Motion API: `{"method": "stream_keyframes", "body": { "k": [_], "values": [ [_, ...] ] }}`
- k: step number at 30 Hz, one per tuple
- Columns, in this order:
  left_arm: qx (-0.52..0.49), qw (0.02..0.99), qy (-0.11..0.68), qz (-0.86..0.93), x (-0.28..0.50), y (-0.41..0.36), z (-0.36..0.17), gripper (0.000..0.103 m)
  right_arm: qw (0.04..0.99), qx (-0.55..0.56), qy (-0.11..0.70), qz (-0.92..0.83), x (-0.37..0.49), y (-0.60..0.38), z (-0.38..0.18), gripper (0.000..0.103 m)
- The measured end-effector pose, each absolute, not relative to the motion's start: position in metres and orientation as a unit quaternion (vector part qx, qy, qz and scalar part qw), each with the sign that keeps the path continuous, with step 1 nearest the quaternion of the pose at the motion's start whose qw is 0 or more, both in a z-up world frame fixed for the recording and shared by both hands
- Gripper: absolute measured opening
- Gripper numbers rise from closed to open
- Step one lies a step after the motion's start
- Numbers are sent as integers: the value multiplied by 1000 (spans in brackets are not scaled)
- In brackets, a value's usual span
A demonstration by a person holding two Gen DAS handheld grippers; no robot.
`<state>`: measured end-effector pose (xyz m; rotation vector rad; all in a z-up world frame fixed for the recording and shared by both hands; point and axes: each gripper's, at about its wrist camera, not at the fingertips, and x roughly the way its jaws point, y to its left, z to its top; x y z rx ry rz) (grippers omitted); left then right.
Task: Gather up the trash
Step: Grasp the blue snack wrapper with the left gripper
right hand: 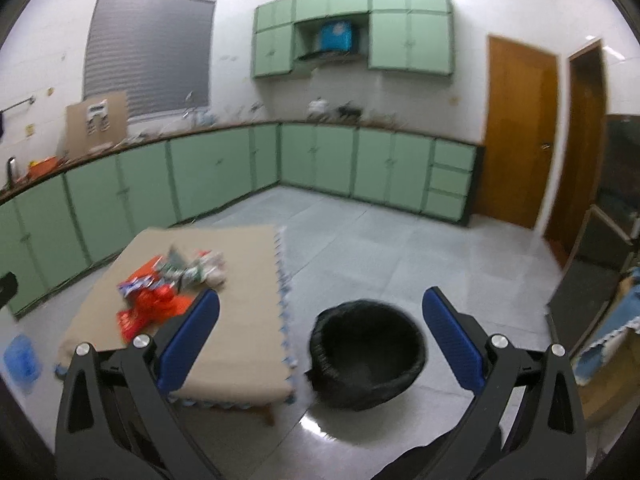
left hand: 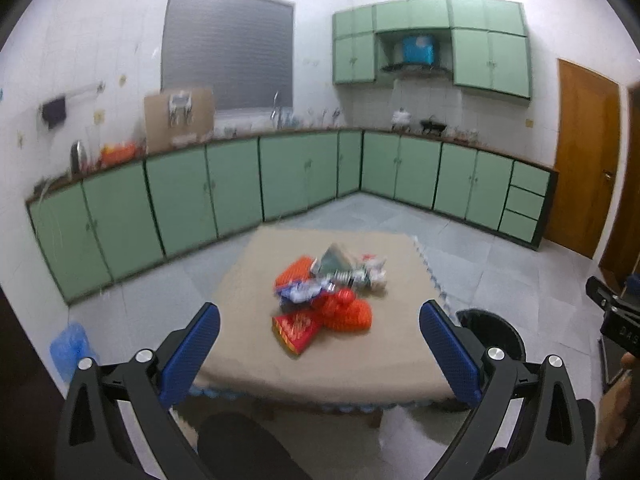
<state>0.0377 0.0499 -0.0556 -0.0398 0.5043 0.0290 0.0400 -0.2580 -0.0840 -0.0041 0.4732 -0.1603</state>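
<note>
Black hand-held gripper (left hand: pixel 320 350), blue pads (left hand: pixel 192 354), silver screws

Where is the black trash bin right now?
The black trash bin stands on the floor just right of the low table, centred in the right wrist view; the left wrist view shows only its rim.

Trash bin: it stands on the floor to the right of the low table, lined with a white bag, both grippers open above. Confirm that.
Not quite: the trash bin's liner is black, not white, as the right wrist view shows. The rest holds: it stands on the floor right of the low table, and the left gripper and right gripper are open.
</note>
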Motion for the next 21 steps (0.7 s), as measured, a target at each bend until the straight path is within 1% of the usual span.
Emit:
{"method": "stream_keyframes", "body": {
  "k": [2,8,17,21],
  "values": [
    [-40,963,265,-1,48,60,-63,97,968,-8,245,-54,57,-249,-91,98],
    [-44,960,276,-26,90,70,-85,97,963,-25,267,-22,107,-222,-107,98],
    [-54,951,304,-19,186,80,-151,97,955,-38,292,-5,174,-203,-137,98],
    [-91,945,313,-18,214,95,-171,93,950,-46,309,0,196,-198,-155,98]
  ]
}}
